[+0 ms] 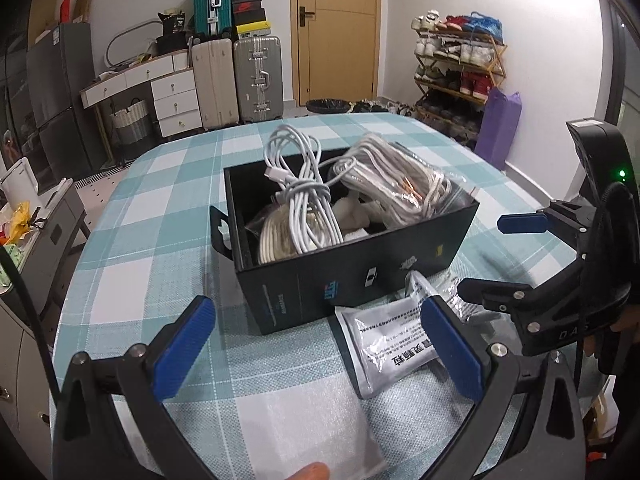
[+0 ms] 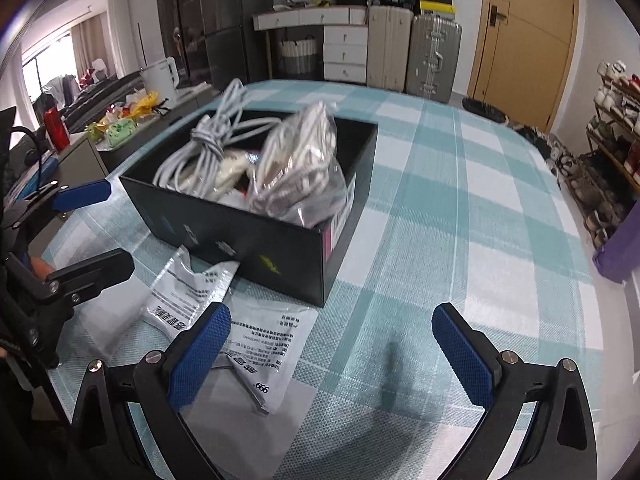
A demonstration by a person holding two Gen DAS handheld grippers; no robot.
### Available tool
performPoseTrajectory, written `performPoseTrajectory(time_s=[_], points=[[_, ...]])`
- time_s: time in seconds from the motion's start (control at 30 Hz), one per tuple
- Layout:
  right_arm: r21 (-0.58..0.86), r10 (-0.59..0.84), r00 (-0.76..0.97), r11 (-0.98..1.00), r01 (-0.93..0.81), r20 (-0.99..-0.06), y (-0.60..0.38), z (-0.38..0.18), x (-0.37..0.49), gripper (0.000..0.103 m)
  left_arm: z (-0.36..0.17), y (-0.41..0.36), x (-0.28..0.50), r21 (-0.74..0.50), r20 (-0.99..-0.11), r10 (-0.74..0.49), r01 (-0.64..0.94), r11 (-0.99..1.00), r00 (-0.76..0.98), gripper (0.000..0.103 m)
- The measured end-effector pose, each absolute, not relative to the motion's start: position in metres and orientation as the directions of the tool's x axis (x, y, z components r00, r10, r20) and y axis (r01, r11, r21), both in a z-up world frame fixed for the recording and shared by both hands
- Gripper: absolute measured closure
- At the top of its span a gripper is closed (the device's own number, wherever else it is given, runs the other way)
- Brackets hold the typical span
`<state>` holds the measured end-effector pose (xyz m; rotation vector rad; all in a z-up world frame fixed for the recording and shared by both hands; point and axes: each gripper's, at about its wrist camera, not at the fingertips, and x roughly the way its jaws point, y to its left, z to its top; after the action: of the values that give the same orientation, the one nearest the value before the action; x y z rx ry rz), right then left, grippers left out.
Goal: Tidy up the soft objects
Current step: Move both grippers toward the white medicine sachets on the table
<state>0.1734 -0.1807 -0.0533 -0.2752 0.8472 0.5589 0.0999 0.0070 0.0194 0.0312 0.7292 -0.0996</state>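
Note:
A black box [image 1: 320, 276] stands mid-table, holding a white cable bundle [image 1: 304, 196] and a bagged cable coil [image 1: 400, 184]. Silver printed packets [image 1: 384, 344] lie on the cloth against the box's near wall. In front of them is a translucent plastic bag [image 1: 304, 432]. My left gripper [image 1: 318, 348] is open above the cloth, its right pad over a packet's edge. My right gripper [image 2: 332, 356] is open and empty, just right of the packets [image 2: 276, 340] and the box [image 2: 260, 248]. Each gripper appears in the other's view: the right gripper [image 1: 492, 256], the left gripper [image 2: 100, 232].
The table wears a teal and white checked cloth [image 2: 460, 240]. A fingertip [image 1: 312, 472] shows at the bottom edge. A side counter with snacks [image 2: 120, 124] stands left of the table. Suitcases [image 1: 256, 76], drawers and a shoe rack [image 1: 460, 64] line the far wall.

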Motion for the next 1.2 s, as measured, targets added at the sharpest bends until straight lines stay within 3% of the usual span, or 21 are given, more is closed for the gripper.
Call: performPoseTrajectory(time_s=[0.67,1.2], points=[[-0.010,0.390,0.452,0.748,-0.663,-0.802,-0.145,-0.066,0.152,0.001,0.016,0.017,0.104,-0.017,-0.685,-0.070,0.080,0.997,0.725,0.000],[-0.029,0.336,0.455,0.778,-0.628,-0.825,-0.177,-0.064,0.164,0.001,0.002,-0.008,0.106,-0.072,-0.743,-0.153,0.149,0.986,0.652,0.000]])
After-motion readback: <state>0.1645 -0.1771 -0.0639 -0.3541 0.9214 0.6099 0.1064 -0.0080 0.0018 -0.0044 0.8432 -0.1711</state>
